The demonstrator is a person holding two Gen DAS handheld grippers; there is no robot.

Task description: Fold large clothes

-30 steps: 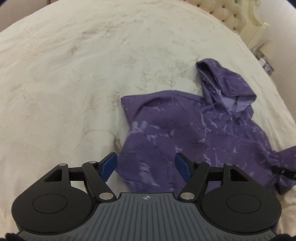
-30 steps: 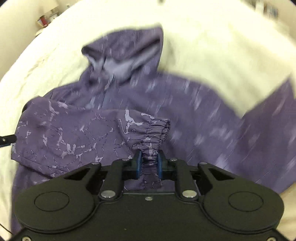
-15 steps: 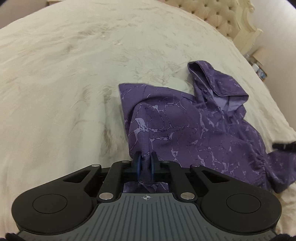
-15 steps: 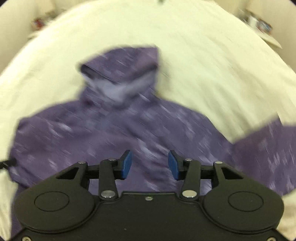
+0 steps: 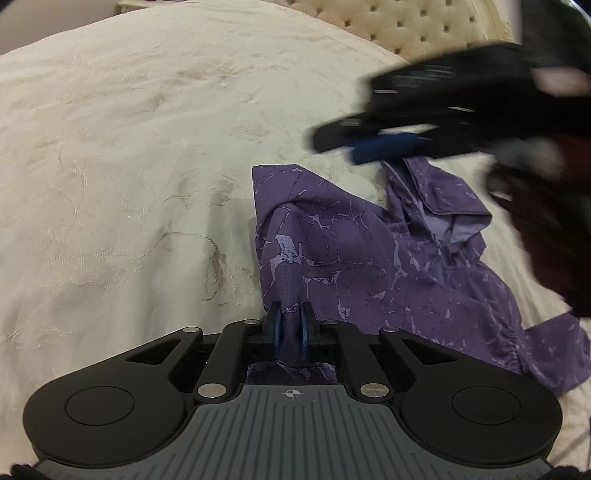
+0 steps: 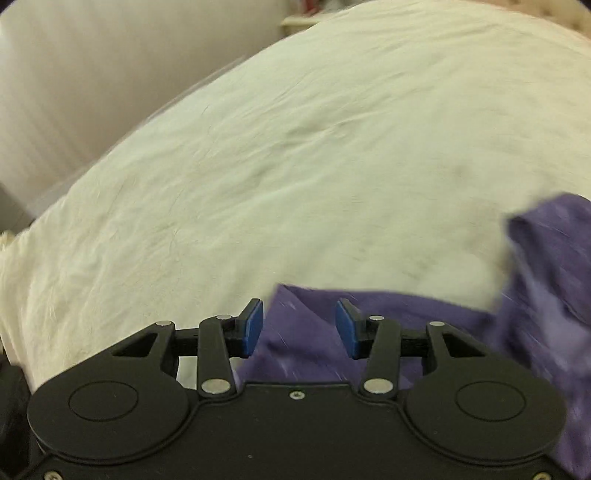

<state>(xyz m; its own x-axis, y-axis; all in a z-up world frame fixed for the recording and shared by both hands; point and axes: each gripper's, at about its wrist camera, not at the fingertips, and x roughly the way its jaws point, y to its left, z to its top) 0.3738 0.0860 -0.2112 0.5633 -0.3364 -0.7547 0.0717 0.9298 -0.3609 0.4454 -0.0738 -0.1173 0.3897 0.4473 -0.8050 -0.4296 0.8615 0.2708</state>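
**Left wrist view: hooded jacket pinched at its near edge, right claw open above it**

Left wrist view, left to right: the cream embroidered bedspread (image 5: 129, 177) fills the left half. At centre, the left gripper (image 5: 290, 332) is clamped tight on a raised fold of the purple jacket (image 5: 388, 266), the cloth standing up between its blue pads. The jacket lies crumpled on the bedspread, its hood (image 5: 443, 206) toward the tufted headboard (image 5: 406, 26). At upper right, the right gripper (image 5: 384, 146) appears as a dark blur above the hood, with a dark sleeve (image 5: 546, 236) behind it.

Right wrist view, left to right: a pale wall (image 6: 92, 74), then the bedspread (image 6: 295, 166) across most of the frame. The right gripper (image 6: 299, 328) has its jaws parted, having just been opening; purple jacket fabric (image 6: 546, 280) lies below and between them, not pressed by the pads (image 6: 253, 328). The picture is blurred.
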